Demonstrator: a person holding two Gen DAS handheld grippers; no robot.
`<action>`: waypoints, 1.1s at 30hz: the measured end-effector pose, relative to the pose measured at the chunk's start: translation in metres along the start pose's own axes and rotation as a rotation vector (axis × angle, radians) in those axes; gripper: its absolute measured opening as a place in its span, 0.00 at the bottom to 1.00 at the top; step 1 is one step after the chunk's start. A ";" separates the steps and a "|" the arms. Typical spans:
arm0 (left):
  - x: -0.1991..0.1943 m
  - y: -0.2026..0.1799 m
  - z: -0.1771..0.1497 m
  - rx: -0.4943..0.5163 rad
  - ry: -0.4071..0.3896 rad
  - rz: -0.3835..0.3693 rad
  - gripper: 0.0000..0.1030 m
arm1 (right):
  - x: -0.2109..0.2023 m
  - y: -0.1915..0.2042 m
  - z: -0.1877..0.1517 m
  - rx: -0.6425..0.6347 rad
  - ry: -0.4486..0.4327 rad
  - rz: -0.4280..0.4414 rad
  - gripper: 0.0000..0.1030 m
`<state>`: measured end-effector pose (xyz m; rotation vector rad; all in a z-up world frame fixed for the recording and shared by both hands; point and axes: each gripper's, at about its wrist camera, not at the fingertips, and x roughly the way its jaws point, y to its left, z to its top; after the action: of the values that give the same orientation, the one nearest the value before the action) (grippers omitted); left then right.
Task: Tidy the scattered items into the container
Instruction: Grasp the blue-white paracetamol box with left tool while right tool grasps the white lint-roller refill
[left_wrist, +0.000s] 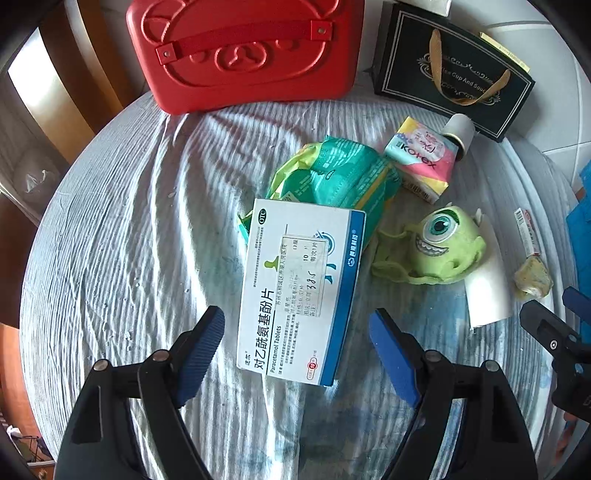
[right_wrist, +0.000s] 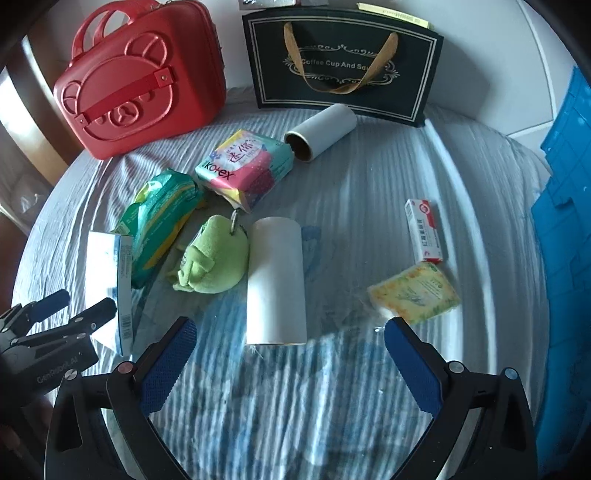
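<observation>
Paracetamol box (left_wrist: 299, 291) leans on green wipes pack (left_wrist: 332, 177); white roll (right_wrist: 276, 280) lies flat.

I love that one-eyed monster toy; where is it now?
The green plush toy lies mid-table in both views, between the green wipes pack and the upright white roll.

Open right tool (right_wrist: 290, 341) above white roll (right_wrist: 276, 280)

"paracetamol tablets" on the white-blue box (left_wrist: 301, 291), "kotex" on the pink pack (right_wrist: 245, 166), "coffee cup and" on the black bag (right_wrist: 343, 64).
</observation>
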<state>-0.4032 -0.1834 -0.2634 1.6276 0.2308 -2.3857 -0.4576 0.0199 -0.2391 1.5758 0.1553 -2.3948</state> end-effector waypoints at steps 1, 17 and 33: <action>0.006 0.001 0.000 0.000 0.008 0.000 0.78 | 0.007 0.002 0.002 -0.003 0.009 -0.001 1.00; 0.052 0.001 0.002 0.010 0.055 -0.044 0.74 | 0.076 0.012 0.006 -0.051 0.064 -0.001 1.00; -0.019 -0.005 -0.010 0.042 -0.092 -0.056 0.72 | 0.027 0.013 -0.017 -0.035 0.021 -0.011 0.43</action>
<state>-0.3893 -0.1738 -0.2490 1.5433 0.2132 -2.5163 -0.4489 0.0067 -0.2694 1.5890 0.2098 -2.3717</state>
